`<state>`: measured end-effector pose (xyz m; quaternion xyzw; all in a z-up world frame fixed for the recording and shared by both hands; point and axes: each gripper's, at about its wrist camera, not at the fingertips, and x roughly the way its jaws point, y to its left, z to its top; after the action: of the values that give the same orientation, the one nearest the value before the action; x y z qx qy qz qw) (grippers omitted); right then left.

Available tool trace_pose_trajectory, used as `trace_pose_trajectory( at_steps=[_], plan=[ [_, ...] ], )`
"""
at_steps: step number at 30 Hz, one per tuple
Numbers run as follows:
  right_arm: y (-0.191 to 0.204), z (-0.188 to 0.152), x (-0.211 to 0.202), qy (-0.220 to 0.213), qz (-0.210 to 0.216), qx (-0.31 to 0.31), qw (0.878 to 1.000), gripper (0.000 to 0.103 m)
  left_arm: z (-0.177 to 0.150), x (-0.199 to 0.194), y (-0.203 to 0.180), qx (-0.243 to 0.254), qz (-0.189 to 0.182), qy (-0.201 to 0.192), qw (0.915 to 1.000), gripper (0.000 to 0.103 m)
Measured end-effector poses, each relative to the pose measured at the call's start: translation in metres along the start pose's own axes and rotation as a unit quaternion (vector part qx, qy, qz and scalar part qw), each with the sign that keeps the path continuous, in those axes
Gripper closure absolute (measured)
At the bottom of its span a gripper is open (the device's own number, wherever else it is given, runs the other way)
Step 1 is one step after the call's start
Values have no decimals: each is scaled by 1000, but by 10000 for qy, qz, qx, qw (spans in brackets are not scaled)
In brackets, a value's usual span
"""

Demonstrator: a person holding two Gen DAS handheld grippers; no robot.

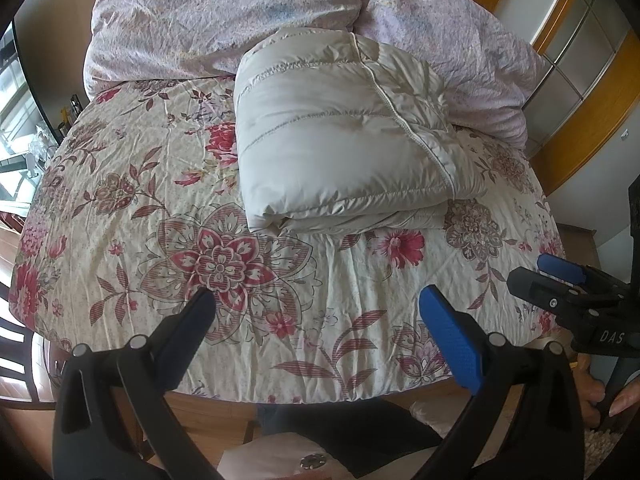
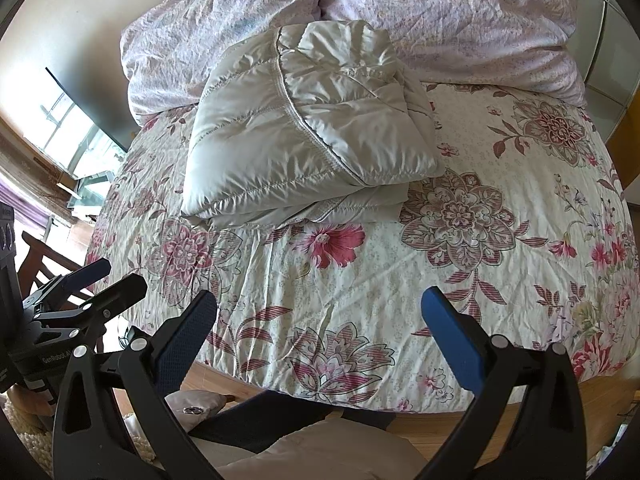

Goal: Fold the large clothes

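The left gripper has its jaws spread wide and holds nothing; it hangs above the near edge of the bed. The right gripper also has wide jaws, and nothing is between them. In the left wrist view the right gripper shows at the right edge of the frame. The folded white puffer jacket lies in the upper middle of the frame, on the flowered sheet, well apart from both grippers. Behind it, touching it, is a lilac quilt across the top. Wooden wardrobe doors stand at the upper right.
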<state>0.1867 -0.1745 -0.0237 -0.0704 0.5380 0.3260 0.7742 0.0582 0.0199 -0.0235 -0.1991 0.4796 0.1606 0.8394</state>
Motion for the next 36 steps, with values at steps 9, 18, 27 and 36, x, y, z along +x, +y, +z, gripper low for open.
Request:
trace_pose_trajectory(
  at_steps=[9, 18, 27, 36],
  plan=[
    [0, 0, 0, 6, 2, 3, 10000, 1, 0, 0, 0, 14, 3, 7, 10000, 3],
    [0, 0, 1, 3, -2, 12, 10000, 1, -1, 0, 0, 13, 8, 10, 10000, 3],
    [-1, 1, 2, 12, 1, 14, 10000, 1, 0, 0, -1, 17, 9, 9, 10000, 3],
    [-1, 1, 2, 16, 2, 20, 10000, 1, 0, 1, -1, 17, 11, 11, 10000, 3]
  ],
)
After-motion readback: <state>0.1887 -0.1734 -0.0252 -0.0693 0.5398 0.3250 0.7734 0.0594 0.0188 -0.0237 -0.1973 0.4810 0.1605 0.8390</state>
